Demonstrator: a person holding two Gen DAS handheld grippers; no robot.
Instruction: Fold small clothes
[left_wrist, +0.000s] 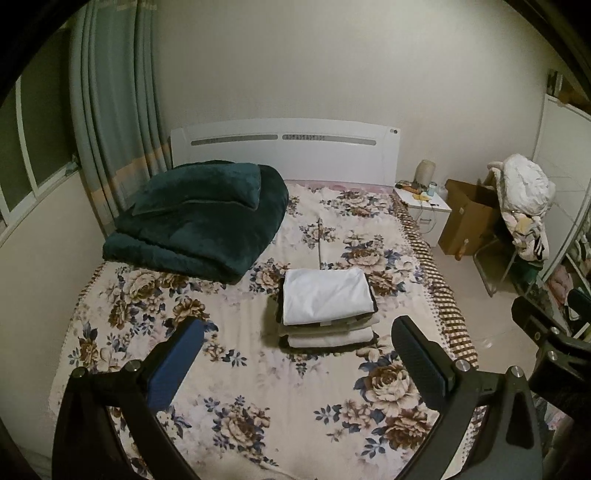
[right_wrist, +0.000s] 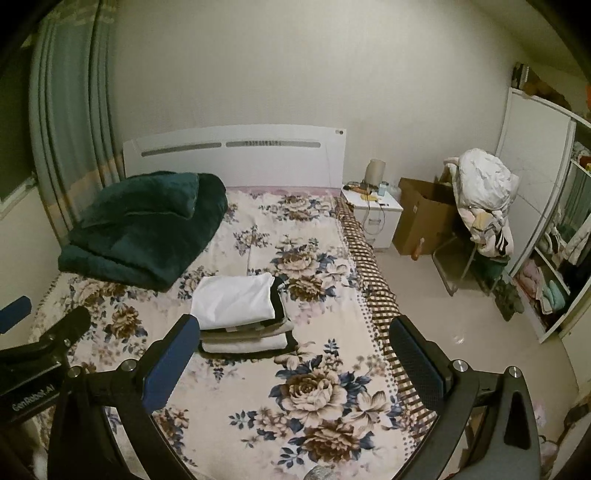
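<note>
A stack of folded clothes, topped by a white garment (left_wrist: 327, 295), lies on the floral bed sheet (left_wrist: 258, 387) near the bed's right side. It also shows in the right wrist view (right_wrist: 236, 301), with beige and dark folded pieces under it (right_wrist: 245, 341). My left gripper (left_wrist: 295, 350) is open and empty, held above the bed just short of the stack. My right gripper (right_wrist: 291, 354) is open and empty, above the bed to the right of the stack. The right gripper's body shows at the far right of the left view (left_wrist: 546, 332).
A folded dark green blanket (left_wrist: 199, 218) lies at the bed's far left by the white headboard (left_wrist: 280, 147). A nightstand (right_wrist: 373, 205), cardboard box (right_wrist: 421, 218) and a chair piled with clothes (right_wrist: 484, 192) stand right of the bed. Curtains (left_wrist: 110, 110) hang left.
</note>
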